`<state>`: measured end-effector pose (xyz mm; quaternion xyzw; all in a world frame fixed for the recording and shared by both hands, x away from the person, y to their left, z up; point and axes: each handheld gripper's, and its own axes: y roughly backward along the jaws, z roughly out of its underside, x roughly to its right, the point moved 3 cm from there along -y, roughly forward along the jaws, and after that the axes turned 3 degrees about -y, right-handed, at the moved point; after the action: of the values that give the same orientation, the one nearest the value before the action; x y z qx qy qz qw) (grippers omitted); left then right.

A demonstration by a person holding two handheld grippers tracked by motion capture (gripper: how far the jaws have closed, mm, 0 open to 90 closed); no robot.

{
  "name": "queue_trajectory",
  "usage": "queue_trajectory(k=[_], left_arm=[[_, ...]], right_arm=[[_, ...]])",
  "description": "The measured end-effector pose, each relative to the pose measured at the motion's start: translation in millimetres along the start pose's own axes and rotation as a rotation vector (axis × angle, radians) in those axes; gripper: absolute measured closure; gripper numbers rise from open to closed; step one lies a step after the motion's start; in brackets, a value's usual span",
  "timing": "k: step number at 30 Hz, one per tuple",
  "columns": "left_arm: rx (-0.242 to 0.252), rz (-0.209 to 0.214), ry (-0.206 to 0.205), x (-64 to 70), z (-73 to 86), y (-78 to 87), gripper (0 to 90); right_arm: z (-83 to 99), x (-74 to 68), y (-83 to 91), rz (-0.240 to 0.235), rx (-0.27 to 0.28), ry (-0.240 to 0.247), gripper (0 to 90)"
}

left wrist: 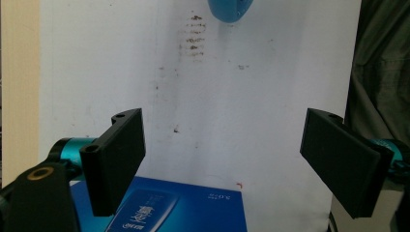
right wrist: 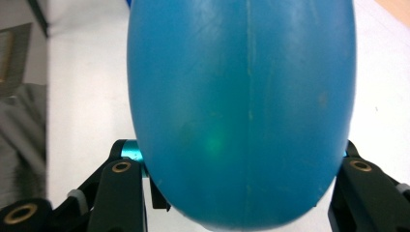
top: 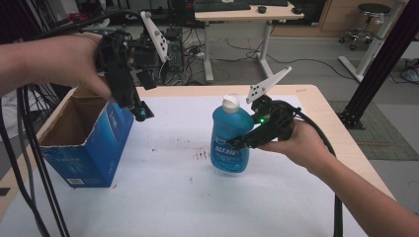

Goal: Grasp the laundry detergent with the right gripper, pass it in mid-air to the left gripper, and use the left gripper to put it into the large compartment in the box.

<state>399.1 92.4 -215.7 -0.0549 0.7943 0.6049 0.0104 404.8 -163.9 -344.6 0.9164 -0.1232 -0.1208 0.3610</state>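
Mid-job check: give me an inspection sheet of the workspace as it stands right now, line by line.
Surface: white sheet over a wooden table; brown smudges near the middle.
Job's things: blue bottle with white cap, upright; whether its base touches the sheet cannot be told. Open blue cardboard box at the left, nothing visible inside.
Clutter: nothing seen.
Grippers: right hand-held gripper shut on the blue bottle; left hand-held gripper open, held above the box's near corner.
Cables: black cable trails from the right hand-held gripper; black cables hang at the left.
Surroundings: desk, stool, black frame post.
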Motion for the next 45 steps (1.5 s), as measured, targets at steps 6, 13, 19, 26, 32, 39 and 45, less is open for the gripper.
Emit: queue_trajectory(k=[6, 13, 19, 26, 32, 39, 45], left_arm=[[0.014, 0.003, -0.011, -1.0, -6.5, 10.0, 16.3], [0.039, 0.014, -0.019, -2.4, -16.0, 24.6, 16.3], [0.057, 0.033, -0.029, -1.3, -24.6, 31.9, 16.3], [0.057, 0.060, -0.064, 2.9, -36.8, 29.9, 16.3], [0.049, 0.075, -0.092, 7.1, -47.4, 25.2, 16.3], [0.044, 0.092, -0.093, 11.0, -56.2, 19.5, 16.3], [0.048, 0.091, -0.092, 13.5, -63.7, 15.6, 16.3]], right_arm=[[-21.5, -5.9, 8.8, -0.052, 0.003, 0.042, 45.8], [-43.0, -13.3, 12.8, -0.102, -0.003, 0.095, 45.9], [-57.2, -18.3, 12.2, -0.140, 0.002, 0.121, 46.0], [-71.2, -26.3, 7.0, -0.176, -0.007, 0.159, 46.1], [-77.8, -32.5, 2.7, -0.186, -0.017, 0.197, 46.1], [-79.9, -36.9, 0.1, -0.192, -0.031, 0.206, 46.2], [-84.2, -40.0, -0.5, -0.195, -0.027, 0.216, 46.2]])
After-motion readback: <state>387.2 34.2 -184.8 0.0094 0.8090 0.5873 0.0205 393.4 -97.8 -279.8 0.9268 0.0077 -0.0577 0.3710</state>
